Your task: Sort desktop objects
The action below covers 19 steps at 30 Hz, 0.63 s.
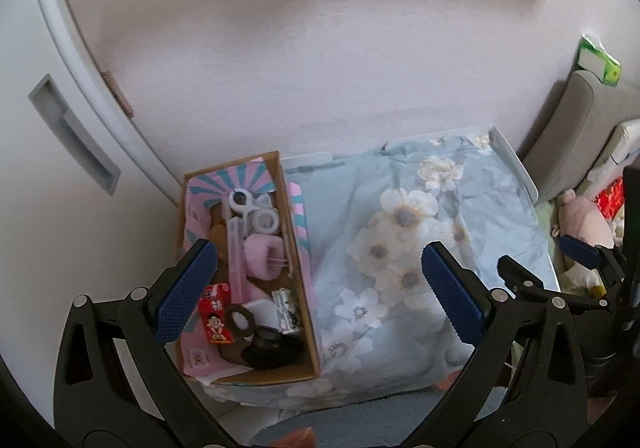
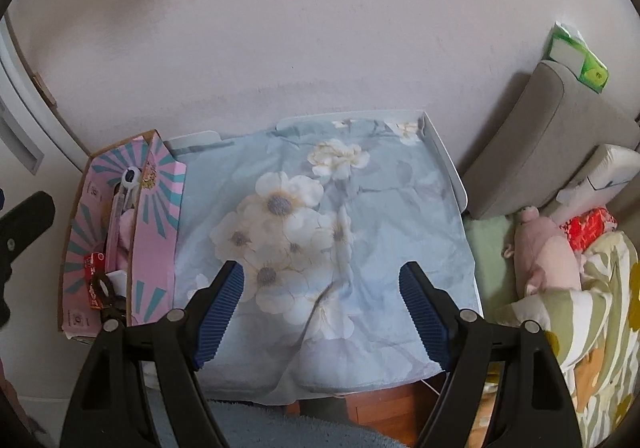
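- A small white table (image 2: 448, 163) stands against a pale wall (image 2: 280, 27), draped with a light blue tablecloth (image 2: 360, 207) printed with large white flowers.
- The cloth is wrinkled and hangs over the table's near edge.
- At the left edge of the cloth sits an open cardboard box (image 1: 298, 248) with pink and teal striped flaps.
- Inside the box lie the sorted things: white-handled scissors (image 1: 256, 213) at the far end, a pink fluffy item (image 1: 262, 254) beside them, a red snack packet (image 1: 216, 314), a brown ring (image 1: 240, 318) and a black object (image 1: 270, 348) at the near end.
- The left gripper (image 1: 316, 290) hangs above the box and the cloth, its blue-padded fingers spread wide with nothing between them.
- The right gripper (image 2: 322, 312) hangs above the middle of the cloth, fingers likewise spread and empty.
- Left of the box is a white cabinet door (image 1: 48, 147) with a recessed handle.
- Right of the table is a grey cushion (image 2: 552, 135) topped by a green tissue pack (image 2: 580, 59), and a bed holding a pink plush pig (image 2: 548, 248).
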{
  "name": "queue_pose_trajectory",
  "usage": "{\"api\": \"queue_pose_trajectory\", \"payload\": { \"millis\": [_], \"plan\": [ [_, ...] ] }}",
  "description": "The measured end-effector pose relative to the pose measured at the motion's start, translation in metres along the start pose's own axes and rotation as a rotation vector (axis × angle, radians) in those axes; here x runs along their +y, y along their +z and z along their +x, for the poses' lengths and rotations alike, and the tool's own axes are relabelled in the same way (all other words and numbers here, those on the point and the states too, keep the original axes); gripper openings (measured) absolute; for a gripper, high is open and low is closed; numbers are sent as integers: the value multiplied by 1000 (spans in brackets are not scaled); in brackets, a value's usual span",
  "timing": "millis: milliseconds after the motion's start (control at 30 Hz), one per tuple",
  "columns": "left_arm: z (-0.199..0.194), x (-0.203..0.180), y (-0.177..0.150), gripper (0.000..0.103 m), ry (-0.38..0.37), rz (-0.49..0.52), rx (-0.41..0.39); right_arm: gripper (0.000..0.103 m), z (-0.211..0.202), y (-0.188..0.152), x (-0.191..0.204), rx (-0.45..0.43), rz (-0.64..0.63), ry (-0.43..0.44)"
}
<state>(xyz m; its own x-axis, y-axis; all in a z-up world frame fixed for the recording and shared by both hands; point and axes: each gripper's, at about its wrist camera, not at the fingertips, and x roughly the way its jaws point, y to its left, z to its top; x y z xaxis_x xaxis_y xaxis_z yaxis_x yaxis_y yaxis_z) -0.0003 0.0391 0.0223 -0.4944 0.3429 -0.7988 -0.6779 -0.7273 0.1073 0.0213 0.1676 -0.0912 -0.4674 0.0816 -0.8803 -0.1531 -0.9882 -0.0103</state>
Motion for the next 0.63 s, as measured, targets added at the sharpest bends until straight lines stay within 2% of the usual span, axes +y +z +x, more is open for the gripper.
{"api": "queue_pose_trajectory", "payload": {
  "millis": [433,633],
  "plan": [
    [9,2,-1,102,-12,-18,29,77,4,-1,8,14,-37,-7],
    [8,5,-1,102,-1,-22,14,77,4,1,13,12,-54,-2]
  ]
}}
